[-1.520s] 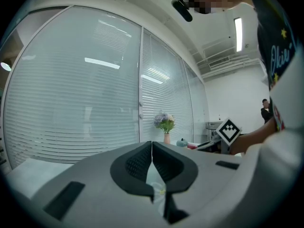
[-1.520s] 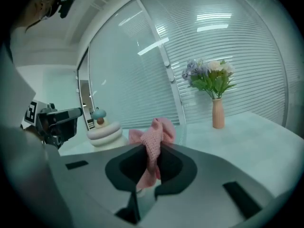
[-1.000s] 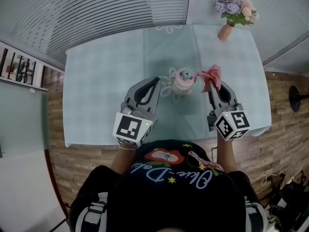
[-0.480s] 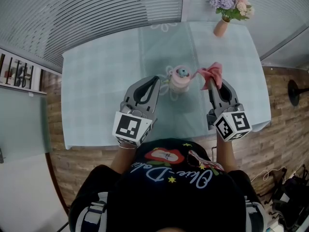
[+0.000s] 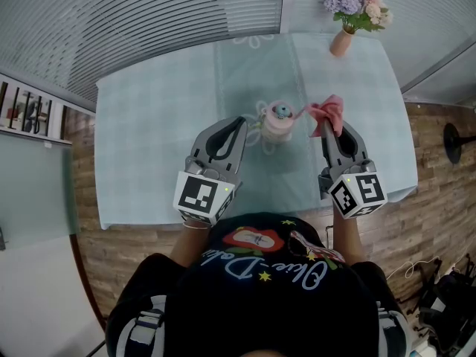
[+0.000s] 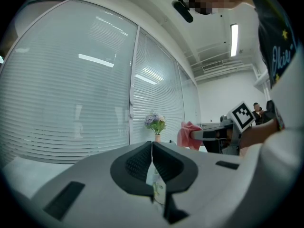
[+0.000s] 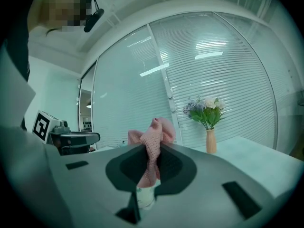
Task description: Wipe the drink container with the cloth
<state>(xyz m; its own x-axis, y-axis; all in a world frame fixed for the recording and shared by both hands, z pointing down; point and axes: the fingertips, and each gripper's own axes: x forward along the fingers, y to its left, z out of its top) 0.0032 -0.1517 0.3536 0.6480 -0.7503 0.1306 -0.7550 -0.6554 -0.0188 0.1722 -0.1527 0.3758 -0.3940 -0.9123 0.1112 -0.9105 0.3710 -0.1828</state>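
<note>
The drink container [image 5: 280, 121], a small pale pink cup with a blue lid, stands on the light blue checked tablecloth [image 5: 163, 125] near the table's middle. My right gripper [image 5: 325, 126] is just right of it, shut on a pink cloth [image 5: 326, 111] that bunches out past the fingertips. In the right gripper view the pink cloth [image 7: 154, 146] hangs between the jaws, with the container [image 7: 145, 195] showing below them. My left gripper [image 5: 242, 120] hovers just left of the container, shut with nothing in it. In the left gripper view the jaws meet, and the container [image 6: 157, 184] shows through the gap below them.
A vase of flowers [image 5: 343, 39] stands at the table's far right corner, also seen as the vase [image 6: 156, 126] and the vase [image 7: 210, 127]. Slatted blinds [image 5: 149, 21] run behind the table. A shelf [image 5: 30, 110] is at the left, wooden floor [image 5: 439, 192] at the right.
The head view has shifted a little since a second ago. Both grippers, the cloth and the container keep the same places relative to each other.
</note>
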